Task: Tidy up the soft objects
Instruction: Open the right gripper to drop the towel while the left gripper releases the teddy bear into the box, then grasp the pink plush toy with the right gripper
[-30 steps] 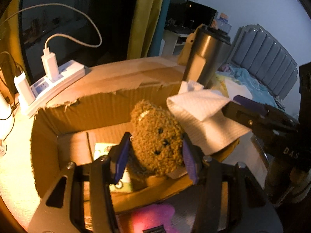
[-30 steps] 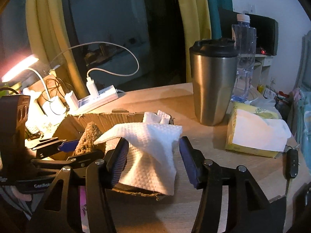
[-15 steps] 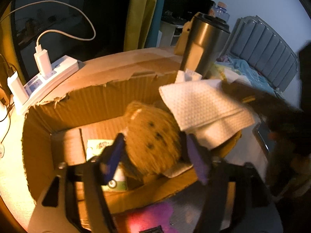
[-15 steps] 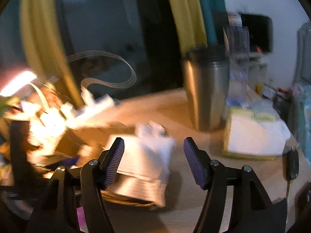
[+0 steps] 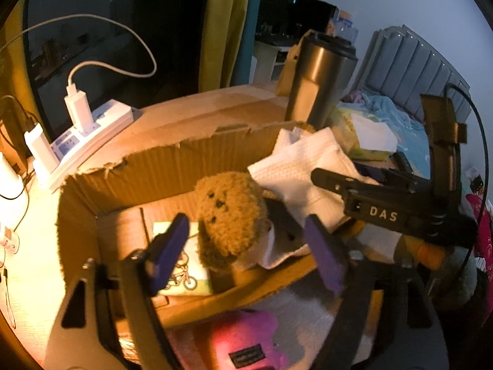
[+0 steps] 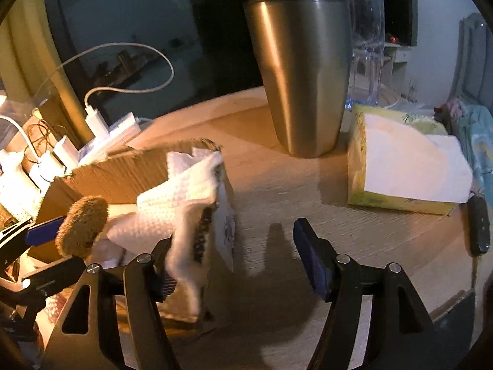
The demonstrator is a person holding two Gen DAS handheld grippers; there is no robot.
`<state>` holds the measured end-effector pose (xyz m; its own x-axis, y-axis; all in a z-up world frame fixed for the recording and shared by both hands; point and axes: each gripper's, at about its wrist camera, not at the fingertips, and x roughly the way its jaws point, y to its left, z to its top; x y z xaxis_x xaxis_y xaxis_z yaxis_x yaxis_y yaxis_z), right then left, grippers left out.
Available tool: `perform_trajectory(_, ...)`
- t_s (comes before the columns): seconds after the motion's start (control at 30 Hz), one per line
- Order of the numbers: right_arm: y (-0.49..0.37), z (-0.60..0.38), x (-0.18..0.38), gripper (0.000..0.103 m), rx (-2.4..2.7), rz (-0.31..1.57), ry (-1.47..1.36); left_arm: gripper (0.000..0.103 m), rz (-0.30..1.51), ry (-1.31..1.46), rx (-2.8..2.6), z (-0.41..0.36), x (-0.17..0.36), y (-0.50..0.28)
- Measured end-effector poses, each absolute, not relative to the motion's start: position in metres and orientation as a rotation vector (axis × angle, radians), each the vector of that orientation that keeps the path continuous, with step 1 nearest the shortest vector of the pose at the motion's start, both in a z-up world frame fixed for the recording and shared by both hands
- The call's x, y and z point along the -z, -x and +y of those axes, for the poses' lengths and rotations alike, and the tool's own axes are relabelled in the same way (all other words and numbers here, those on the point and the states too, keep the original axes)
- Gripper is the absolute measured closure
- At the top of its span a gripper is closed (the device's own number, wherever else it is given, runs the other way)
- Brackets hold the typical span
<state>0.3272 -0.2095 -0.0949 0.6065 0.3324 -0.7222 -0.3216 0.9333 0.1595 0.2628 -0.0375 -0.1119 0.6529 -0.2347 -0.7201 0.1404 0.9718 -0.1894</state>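
A: Left gripper [image 5: 246, 246]?
B: Jaws have just been opening and stand wide. The brown plush bear [image 5: 231, 215] sits between the blue pads, neither pad pressing on it. It is inside the cardboard box [image 5: 138, 175], toward the near wall, head up.

A: Right gripper [image 6: 237, 259]?
B: Also has just been opening, jaws wide. Between them there is mostly bare tabletop [image 6: 277, 185]. Its left finger [image 6: 160, 265] is at the box's near right corner, and the white paper towel [image 6: 172, 200] hangs over that finger. Touching or just in front, cannot tell; the frame is blurred.

A: Where's the towel otherwise?
B: Draped over the box's right wall, part inside the box beside the bear, part hanging outside.

A: Anything else in the box?
B: A flat green and white pack with a bicycle drawing [image 5: 185, 265] on the floor, left of the bear. A pink plush thing [image 5: 243, 339] lies outside the box at its near wall, with a small dark label, text too small to read.

A: Readable writing?
B: "DAS" in white on the right gripper's black body, in the left wrist view. Nothing else is legible.

A: Rest of the tabletop?
B: A steel tumbler [image 6: 302, 74] toward the far edge, a yellow tissue pack [image 6: 400, 160] right of it, a white power strip [image 5: 89, 132] with chargers at the far left, and a black key fob [image 6: 479, 228] at the right edge.
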Motion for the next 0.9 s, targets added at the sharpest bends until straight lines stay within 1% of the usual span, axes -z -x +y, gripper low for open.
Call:
perform_trajectory(0.43, -0.285, -0.211, 0.057, 0.033, -0.386, 0.745, -0.015, 0.023, 0.758, 0.13, 0.208, -0.026, 0.085, -0.227)
perform_trajectory(0.9, -0.239, -0.181, 0.037, 0.033, -0.43, 0.709, 0.023, 0.023, 0.723, 0.172, 0.172, 0.006, 0.08, -0.187)
